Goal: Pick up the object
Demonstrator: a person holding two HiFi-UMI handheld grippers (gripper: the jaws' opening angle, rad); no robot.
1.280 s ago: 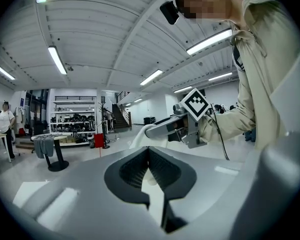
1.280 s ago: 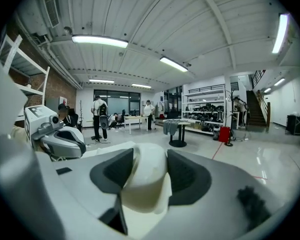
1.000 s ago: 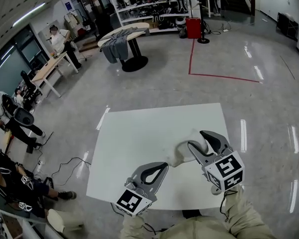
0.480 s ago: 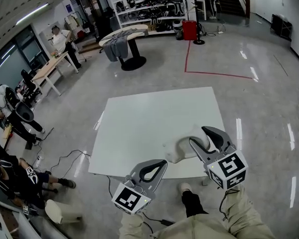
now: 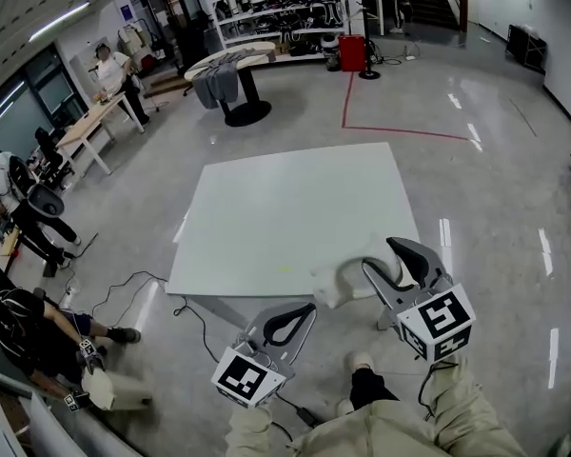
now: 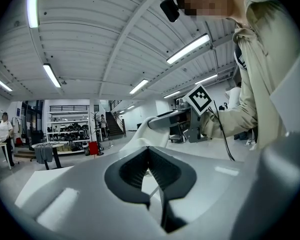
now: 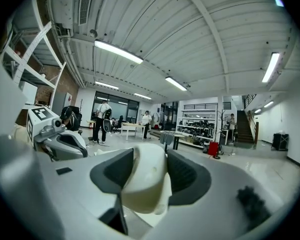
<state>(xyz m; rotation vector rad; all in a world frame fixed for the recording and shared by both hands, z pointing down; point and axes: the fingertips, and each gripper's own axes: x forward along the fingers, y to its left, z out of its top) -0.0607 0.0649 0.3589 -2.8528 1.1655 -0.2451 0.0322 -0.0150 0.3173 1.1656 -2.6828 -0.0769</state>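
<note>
Right gripper [image 5: 388, 263]: jaws stand wide, clamped on the white object [image 5: 343, 286]. In the right gripper view the pads press its two sides and its rounded cream body fills the gap between them. The opening has not altered over the last second, so the grip looks settled, not slipping.

Left gripper [image 5: 300, 314]: jaws closed together with nothing between them. It is held low, over the floor on the person's side of the table's near edge, and takes no part.

Object: carried in the air. The right gripper view looks level across the room, with no table surface against the object.

Change: a second ago the object and both grippers showed over the table [image 5: 285, 208], inside its near edge. The whole table has since drawn away in the head view. The object now shows across the near edge, close to the near right corner. Bare floor and the person's shoe [image 5: 362, 361] have come into sight below the grippers. The person appears to be backing off with the load.

Reading for the task: the pick-up looks done, with the object up and leaving the table. What remains is only to keep the clamp firm. The object looks smooth and curved, so a slackened grip could let it slide out.
</note>
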